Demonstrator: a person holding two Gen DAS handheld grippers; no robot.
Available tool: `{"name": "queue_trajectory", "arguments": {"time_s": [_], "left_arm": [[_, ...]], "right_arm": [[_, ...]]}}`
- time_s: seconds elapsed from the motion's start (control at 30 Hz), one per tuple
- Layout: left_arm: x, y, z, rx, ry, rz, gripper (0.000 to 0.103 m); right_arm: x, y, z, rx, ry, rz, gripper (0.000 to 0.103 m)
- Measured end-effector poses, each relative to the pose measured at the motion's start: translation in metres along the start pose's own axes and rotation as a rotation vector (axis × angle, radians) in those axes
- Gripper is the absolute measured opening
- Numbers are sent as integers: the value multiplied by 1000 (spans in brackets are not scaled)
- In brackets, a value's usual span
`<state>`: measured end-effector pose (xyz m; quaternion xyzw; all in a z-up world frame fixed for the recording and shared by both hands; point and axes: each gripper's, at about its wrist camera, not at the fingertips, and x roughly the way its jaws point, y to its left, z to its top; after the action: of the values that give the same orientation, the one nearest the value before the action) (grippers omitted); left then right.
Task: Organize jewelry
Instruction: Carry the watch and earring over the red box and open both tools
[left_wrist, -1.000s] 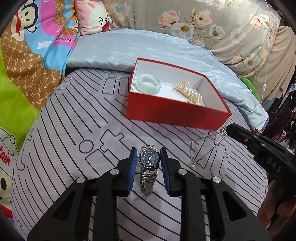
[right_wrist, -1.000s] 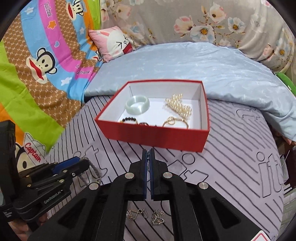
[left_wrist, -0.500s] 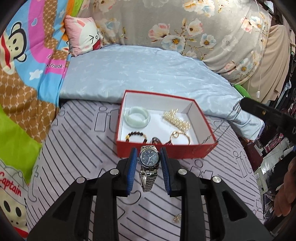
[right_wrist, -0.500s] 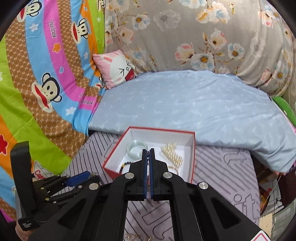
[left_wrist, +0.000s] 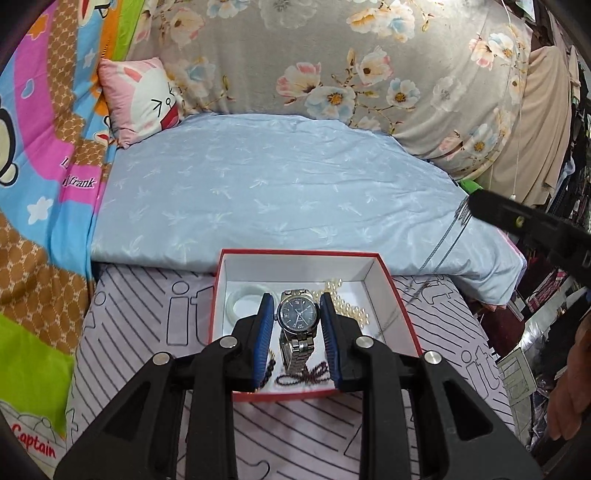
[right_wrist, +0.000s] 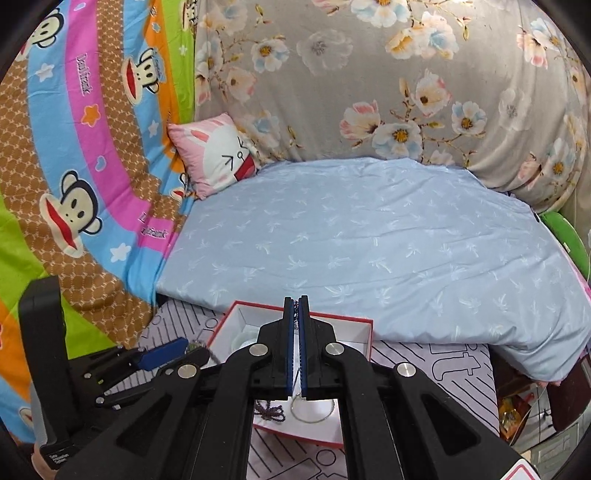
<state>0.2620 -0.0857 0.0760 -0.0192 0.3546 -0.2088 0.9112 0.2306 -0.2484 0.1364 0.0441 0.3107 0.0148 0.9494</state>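
Over the red box (left_wrist: 402, 314), between my left fingers, hangs the wristwatch (left_wrist: 297, 317): my left gripper (left_wrist: 297, 332) is closed partway, its blue pads (left_wrist: 264, 332) pressing the case on either side, dial facing the camera and the steel band drooping down toward the box's white floor. Beneath and around the watch I see what already lies inside: a pale jade bangle (left_wrist: 236, 302) in the far left corner, a pearl piece (left_wrist: 347, 302) to the right behind my finger, a dark beaded bracelet (left_wrist: 271, 365) at the near left and a tangle of small purple beads (left_wrist: 308, 371) by the band's end.

My right gripper (right_wrist: 296, 347) has its fingers pressed nearly together, with only a sliver between the blue pads, and a thin chain necklace (left_wrist: 439, 247) is pinched in them. From the left wrist view that chain trails down from the black fingertip at the right edge, across the light blue quilt (left_wrist: 280, 188) toward the box's right side. From the right wrist view, a thin ring-shaped pendant (right_wrist: 312, 410) hangs low under my fingers above the box, beside the purple beads.

The box sits on the striped grey sheet (left_wrist: 129, 325), its far edge against the folded quilt. A pink rabbit cushion (left_wrist: 144, 96) leans at the back against a floral cover (left_wrist: 332, 55).
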Motion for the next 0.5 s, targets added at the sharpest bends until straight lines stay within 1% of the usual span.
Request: {"name": "queue_trajectory", "arguments": {"time_s": [0.13, 0.3, 0.5], "left_arm": [[26, 0, 2, -6, 23, -5, 25], [55, -1, -3, -3, 57, 5, 25], [86, -2, -11, 17, 104, 19, 25]], "right_arm": [[25, -6, -10, 16, 42, -2, 1], [50, -9, -26, 25, 88, -9, 1], [71, -13, -42, 33, 131, -21, 2]]}}
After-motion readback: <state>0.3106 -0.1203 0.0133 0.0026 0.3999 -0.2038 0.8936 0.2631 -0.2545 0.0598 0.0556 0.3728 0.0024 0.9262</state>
